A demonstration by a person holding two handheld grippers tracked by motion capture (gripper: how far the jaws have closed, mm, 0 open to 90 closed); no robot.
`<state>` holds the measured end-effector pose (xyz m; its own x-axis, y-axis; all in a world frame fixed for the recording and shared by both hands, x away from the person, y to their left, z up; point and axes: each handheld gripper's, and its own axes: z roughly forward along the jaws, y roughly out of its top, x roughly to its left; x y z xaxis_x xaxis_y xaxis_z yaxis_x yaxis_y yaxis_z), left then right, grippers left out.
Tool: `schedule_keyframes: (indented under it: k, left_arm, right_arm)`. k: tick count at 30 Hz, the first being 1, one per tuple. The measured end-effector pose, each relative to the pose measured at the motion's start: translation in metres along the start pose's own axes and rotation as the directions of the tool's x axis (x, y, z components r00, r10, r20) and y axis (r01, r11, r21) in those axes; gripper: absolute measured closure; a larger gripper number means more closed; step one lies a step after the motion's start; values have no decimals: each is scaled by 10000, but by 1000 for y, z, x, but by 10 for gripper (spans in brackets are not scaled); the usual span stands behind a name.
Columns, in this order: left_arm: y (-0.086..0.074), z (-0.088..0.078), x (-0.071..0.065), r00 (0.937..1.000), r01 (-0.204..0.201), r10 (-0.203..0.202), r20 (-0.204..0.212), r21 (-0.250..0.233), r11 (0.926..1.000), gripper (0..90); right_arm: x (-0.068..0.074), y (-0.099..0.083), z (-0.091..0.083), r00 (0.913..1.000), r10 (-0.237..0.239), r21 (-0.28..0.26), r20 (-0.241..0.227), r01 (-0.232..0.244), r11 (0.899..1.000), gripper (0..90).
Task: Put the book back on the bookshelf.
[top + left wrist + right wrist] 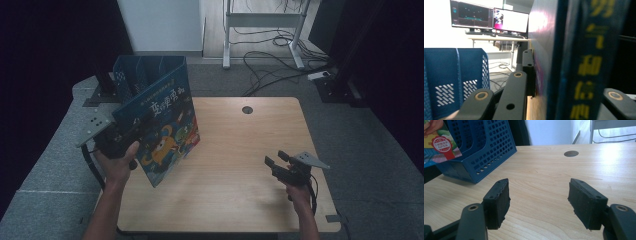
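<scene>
Book [574,62] spine lettering perhaps blurred

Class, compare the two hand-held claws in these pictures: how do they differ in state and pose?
The left claw is shut on the blue picture book, held up off the wooden table beside the blue perforated plastic file rack. The right claw is open and holds nothing, low over the bare wood. Both are black, two-jawed, and each is held in one hand.

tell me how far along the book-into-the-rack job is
Done: the left gripper is shut on the picture book and has it lifted clear of the table. In hand: the book hangs tilted in front of the blue file rack. Left: it is not yet in a slot. The right gripper waits open and empty over the table.
</scene>
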<state>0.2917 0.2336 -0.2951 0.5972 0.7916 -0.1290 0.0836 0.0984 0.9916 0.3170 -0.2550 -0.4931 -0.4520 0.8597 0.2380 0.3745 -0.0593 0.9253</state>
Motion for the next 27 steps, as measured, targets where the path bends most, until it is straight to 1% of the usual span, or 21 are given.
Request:
schedule_keyframes:
  k: [1, 7, 14, 27]
  left_arm:
    - [0, -1, 1, 10000, -38, 38, -24, 6, 10000, 820]
    - [3, -6, 10, 9997, 164, -167, -195, -152, 9998, 820]
    - [5, -11, 15, 9982, 0, -14, -593, -235, 9997, 819]
    - [6, -15, 26, 9942, 11, -46, -1074, -328, 9995, 819]
  right_arm:
    - [0, 0, 0, 10000, -4, 12, 4, 4, 10000, 329]
    - [-2, -2, 1, 10000, 61, 58, 39, -61, 10000, 330]
    - [-3, -4, 2, 9999, 85, 173, 62, -86, 9998, 329]
    - [-9, -9, 4, 9992, 291, 294, 256, -299, 9991, 330]
